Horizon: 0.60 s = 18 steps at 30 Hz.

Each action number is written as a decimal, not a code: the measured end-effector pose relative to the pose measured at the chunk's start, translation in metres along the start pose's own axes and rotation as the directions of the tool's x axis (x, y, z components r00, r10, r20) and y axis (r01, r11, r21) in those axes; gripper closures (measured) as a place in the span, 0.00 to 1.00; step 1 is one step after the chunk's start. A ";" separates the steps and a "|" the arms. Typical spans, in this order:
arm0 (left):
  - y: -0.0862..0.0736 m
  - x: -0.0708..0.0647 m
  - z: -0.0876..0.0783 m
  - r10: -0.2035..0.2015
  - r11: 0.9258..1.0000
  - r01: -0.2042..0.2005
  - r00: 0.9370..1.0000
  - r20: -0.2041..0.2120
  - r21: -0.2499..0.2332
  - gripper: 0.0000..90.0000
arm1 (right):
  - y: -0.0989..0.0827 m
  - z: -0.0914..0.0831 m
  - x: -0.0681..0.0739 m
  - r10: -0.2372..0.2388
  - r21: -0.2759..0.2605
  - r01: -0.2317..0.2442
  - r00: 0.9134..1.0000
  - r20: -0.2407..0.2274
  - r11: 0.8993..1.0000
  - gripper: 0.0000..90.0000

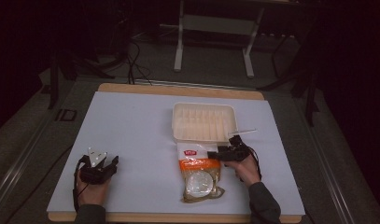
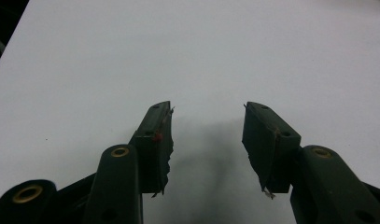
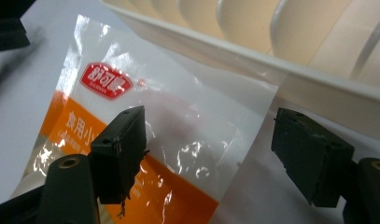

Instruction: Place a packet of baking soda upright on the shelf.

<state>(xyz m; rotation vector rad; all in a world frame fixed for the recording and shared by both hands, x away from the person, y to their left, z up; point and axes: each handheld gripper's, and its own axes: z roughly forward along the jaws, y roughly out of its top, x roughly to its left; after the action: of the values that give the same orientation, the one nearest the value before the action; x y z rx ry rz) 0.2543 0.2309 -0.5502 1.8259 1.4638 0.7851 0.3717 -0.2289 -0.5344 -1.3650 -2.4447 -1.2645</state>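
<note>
**Glossy film beside a matt tray**

The pouch (image 3: 145, 126) is showing as thin, glossy plastic film, clear at the top and printed orange below, crinkling and catching glare. Just beyond the pouch, the cream tray (image 3: 318, 88) is looking like smooth, matt moulded plastic with ribs. Under the pouch, the table cover (image 1: 131, 126) is reading as matt white, edged by wood. The right gripper (image 3: 208, 154) pads are looking like rough, frayed black rubber.

One bag (image 1: 200, 171); one tray (image 1: 204, 122); two claws.

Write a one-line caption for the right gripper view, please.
Open black right gripper poised over the top edge of a clear-and-orange plastic food bag, beside a cream ridged plastic tray.
</note>
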 end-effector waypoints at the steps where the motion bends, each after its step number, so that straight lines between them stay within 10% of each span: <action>1: 0.000 0.000 0.000 0.001 1.000 -0.001 1.000 0.000 0.000 0.58 | 0.001 0.001 -0.001 0.006 -0.001 -0.006 1.000 -0.005 1.000 0.29; 18: 0.000 0.000 0.000 0.001 1.000 -0.001 1.000 -0.003 0.001 0.57 | -0.002 -0.008 -0.011 0.047 -0.075 -0.058 0.989 -0.137 0.995 0.69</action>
<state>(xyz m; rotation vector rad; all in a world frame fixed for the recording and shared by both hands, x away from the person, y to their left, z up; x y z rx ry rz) 0.2543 0.2307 -0.5501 1.8275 1.4659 0.7882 0.3744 -0.2421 -0.5351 -1.3057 -2.2774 -1.4056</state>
